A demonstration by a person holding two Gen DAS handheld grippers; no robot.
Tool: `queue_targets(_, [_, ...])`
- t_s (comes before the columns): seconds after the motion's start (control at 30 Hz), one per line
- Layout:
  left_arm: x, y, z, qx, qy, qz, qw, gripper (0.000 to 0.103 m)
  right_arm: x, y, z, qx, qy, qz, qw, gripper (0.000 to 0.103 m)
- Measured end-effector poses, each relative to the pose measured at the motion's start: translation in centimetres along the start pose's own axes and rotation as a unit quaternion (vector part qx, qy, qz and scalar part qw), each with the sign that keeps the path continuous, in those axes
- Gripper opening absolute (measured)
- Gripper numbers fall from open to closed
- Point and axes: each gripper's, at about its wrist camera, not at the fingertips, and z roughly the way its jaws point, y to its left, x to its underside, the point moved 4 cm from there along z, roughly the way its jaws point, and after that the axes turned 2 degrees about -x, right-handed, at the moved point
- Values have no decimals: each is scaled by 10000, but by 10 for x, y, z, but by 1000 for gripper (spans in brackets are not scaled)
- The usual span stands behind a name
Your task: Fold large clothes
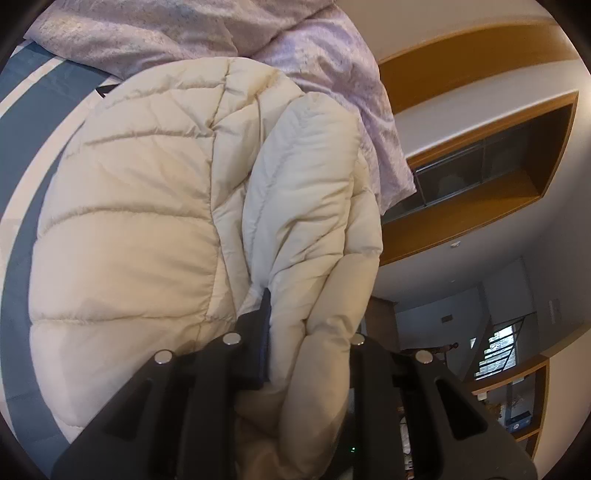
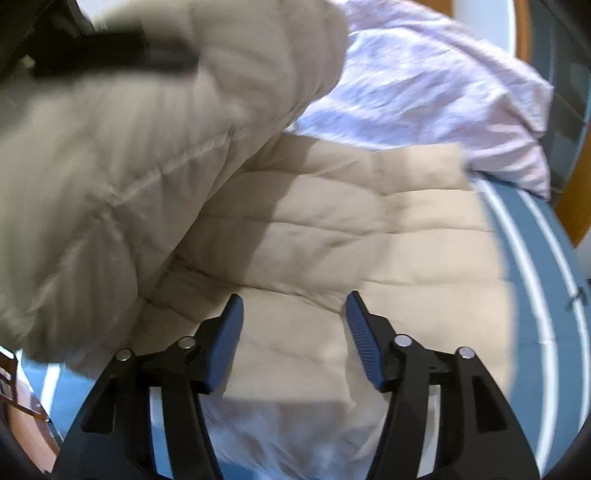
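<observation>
A cream quilted puffer jacket (image 1: pixel 140 206) lies spread on a bed with a blue and white striped sheet (image 1: pixel 22 122). My left gripper (image 1: pixel 291 317) is shut on a thick fold of the jacket, a sleeve or side panel (image 1: pixel 314 177), and holds it lifted over the jacket's body. Only the left blue pad shows; the other finger is hidden by fabric. In the right wrist view the lifted fold (image 2: pixel 110 147) hangs blurred at the upper left, with the left gripper (image 2: pixel 110 55) dark above it. My right gripper (image 2: pixel 293 306) is open and empty, just above the flat jacket body (image 2: pixel 351 229).
A crumpled lilac duvet (image 1: pixel 177 29) lies at the head of the bed, also in the right wrist view (image 2: pixel 424 92). Wooden wall shelves (image 1: pixel 480 177) stand beside the bed. The striped sheet (image 2: pixel 535 258) shows to the jacket's right.
</observation>
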Motion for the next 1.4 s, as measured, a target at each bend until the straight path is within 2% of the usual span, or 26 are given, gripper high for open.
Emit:
queue_targets(0.07, [1, -3, 8, -54, 29, 30, 10000, 21, 8, -20, -10, 125, 26, 62, 9999, 62])
queue_targets(0.23, [8, -8, 26, -171, 121, 66, 9998, 21, 29, -54, -19, 135, 136, 236, 9995, 62])
queue_targets(0.53, [23, -25, 64, -403, 415, 219, 9981, 23, 37, -66, 7, 8, 295, 527, 9982, 62])
queue_targets(0.63, [30, -33, 68, -343, 567, 414, 9969, 32, 40, -69, 6, -63, 268, 644, 9975, 62])
queue_targets(0.8, [26, -46, 48, -137, 546, 643, 9963, 58, 43, -68, 5, -41, 262, 645, 9976, 62])
queue_targets(0.9, [24, -53, 33, -194, 387, 868, 9953, 63, 46, -63, 1, -24, 266, 679, 9973, 62])
queue_targets(1.07, [16, -42, 13, -659, 158, 1047, 9922, 64, 47, -62, 1, -8, 274, 710, 9971, 62])
queue_targets(1.2, [9, -16, 4, -1173, 31, 1048, 9875, 64, 47, -62, 0, -30, 276, 736, 9969, 62])
queue_targets(1.33, [6, 5, -9, -1706, -210, 1218, 9776, 64, 48, -62, 0, -48, 267, 744, 9969, 62])
queue_targets(1.4, [4, 11, -12, -2040, -361, 1408, 9681, 64, 48, -62, 0, -44, 266, 753, 9968, 62])
